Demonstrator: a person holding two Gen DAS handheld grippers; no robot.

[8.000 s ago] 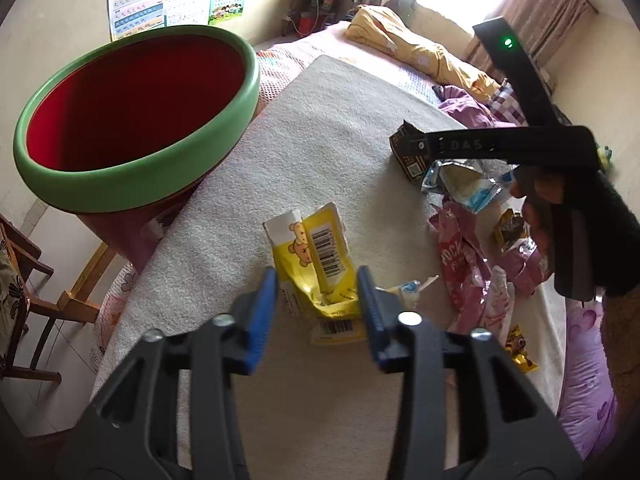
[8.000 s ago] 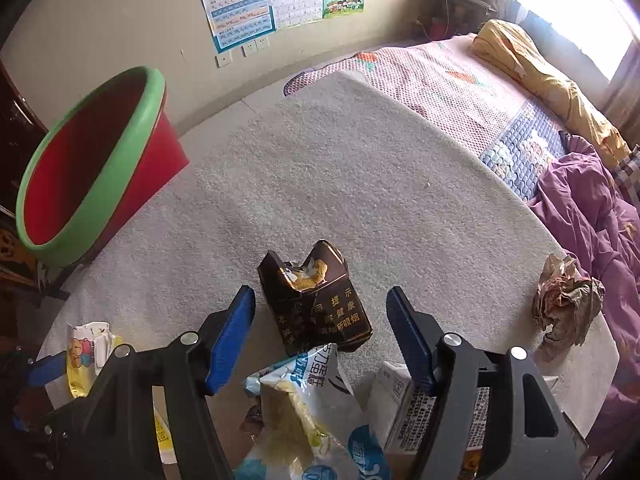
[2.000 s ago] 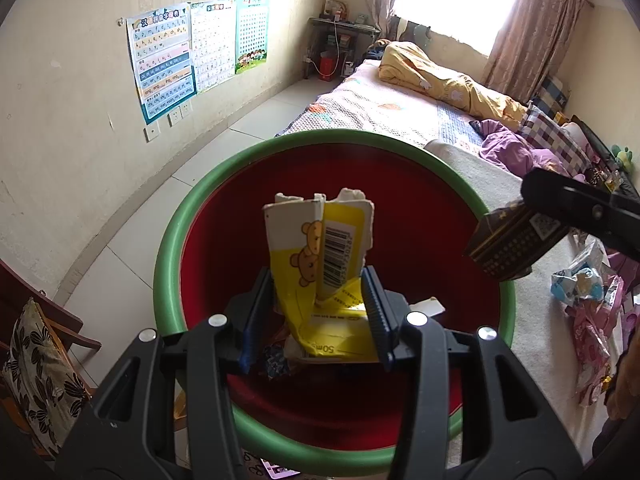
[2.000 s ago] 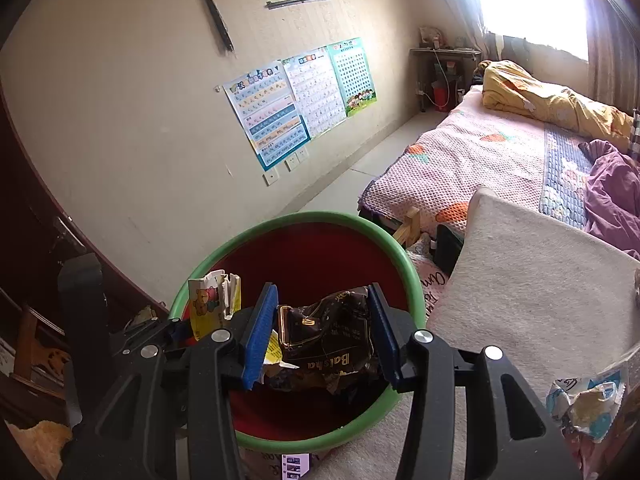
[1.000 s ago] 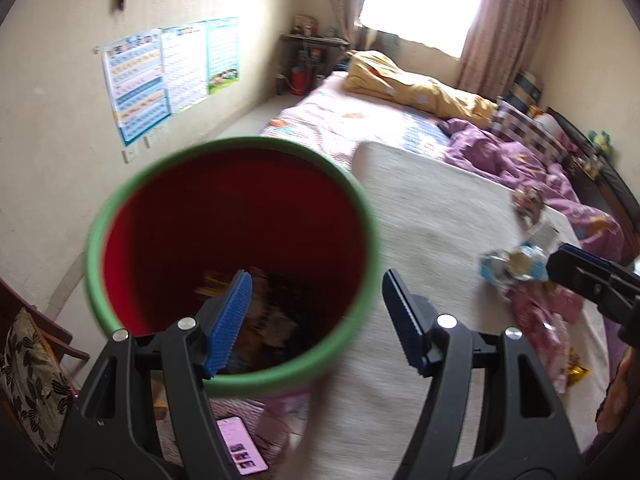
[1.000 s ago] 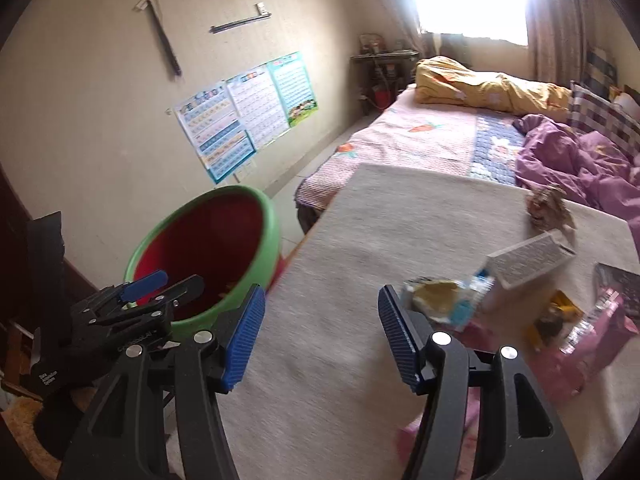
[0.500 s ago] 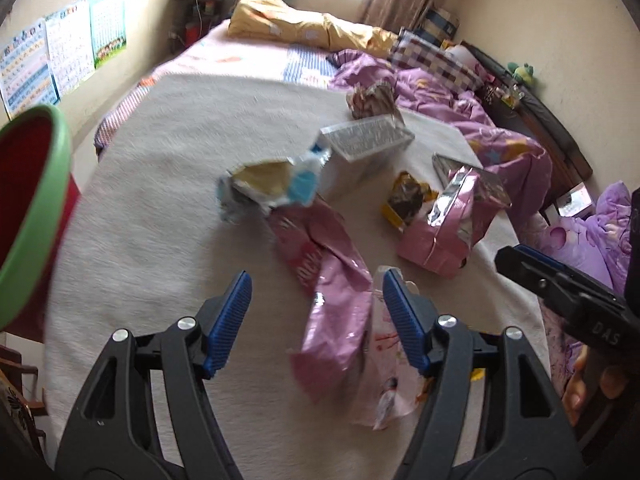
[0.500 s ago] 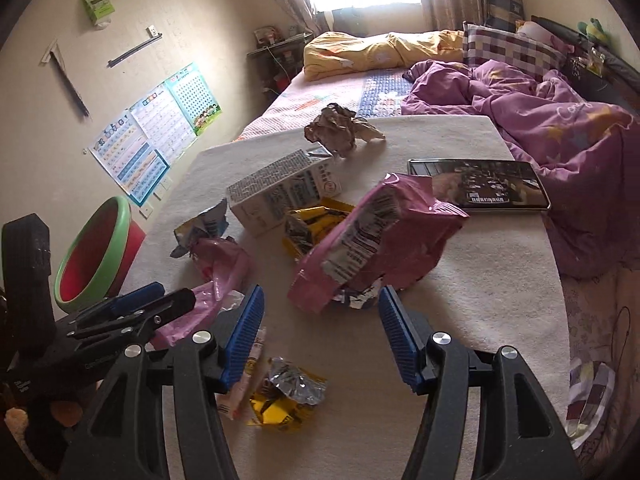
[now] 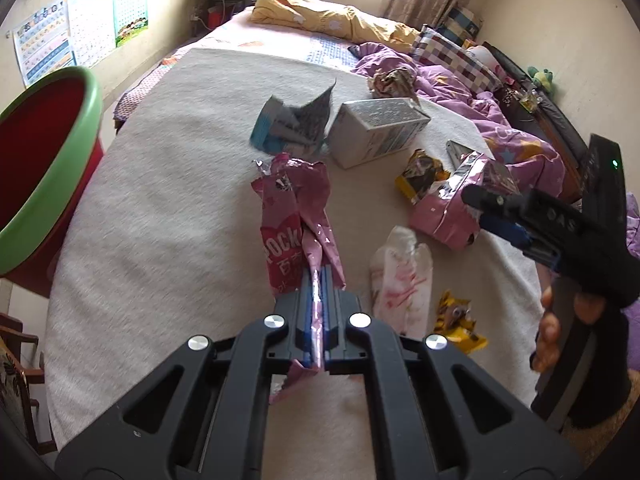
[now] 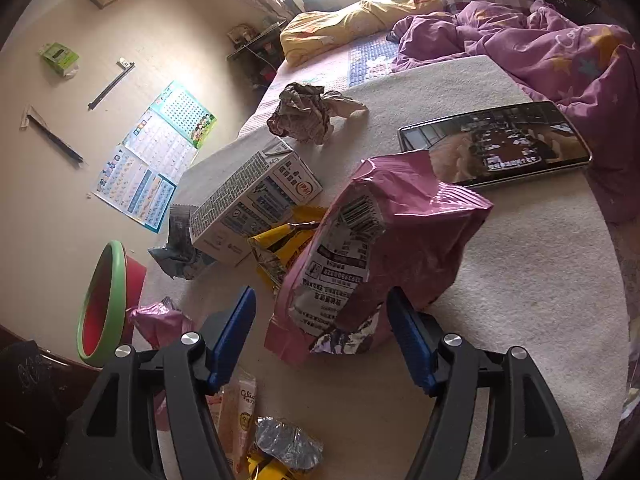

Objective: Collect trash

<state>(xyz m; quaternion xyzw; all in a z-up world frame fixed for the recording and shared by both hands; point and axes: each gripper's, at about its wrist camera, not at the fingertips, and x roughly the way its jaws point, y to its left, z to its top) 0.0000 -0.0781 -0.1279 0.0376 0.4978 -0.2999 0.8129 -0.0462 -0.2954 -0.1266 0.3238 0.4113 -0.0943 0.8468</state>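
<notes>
My left gripper [image 9: 316,276] is shut on the lower end of a long pink snack wrapper [image 9: 296,208], which lies on the cream blanket [image 9: 160,220]. My right gripper [image 10: 320,296] stands over a puffed pink snack bag [image 10: 380,232]. Its jaws are opening, the bag's near end is between the blue pads [image 10: 232,332], and they do not press on it. In the left wrist view the right gripper [image 9: 476,208] reaches that pink bag [image 9: 448,208] from the right. The red bin with a green rim [image 9: 48,168] stands off the blanket's left edge.
More trash lies around: a white carton [image 9: 376,132], a blue and silver wrapper [image 9: 292,124], crumpled brown paper [image 10: 304,116], yellow wrappers [image 9: 420,172], and a white and pink wrapper [image 9: 404,276]. A tablet [image 10: 496,144] lies by the purple duvet [image 10: 560,52].
The left jaws, open over the pink wrapper half a second ago, have closed on it. The right gripper has come down closer to the pink bag, rolled, and spread a little wider.
</notes>
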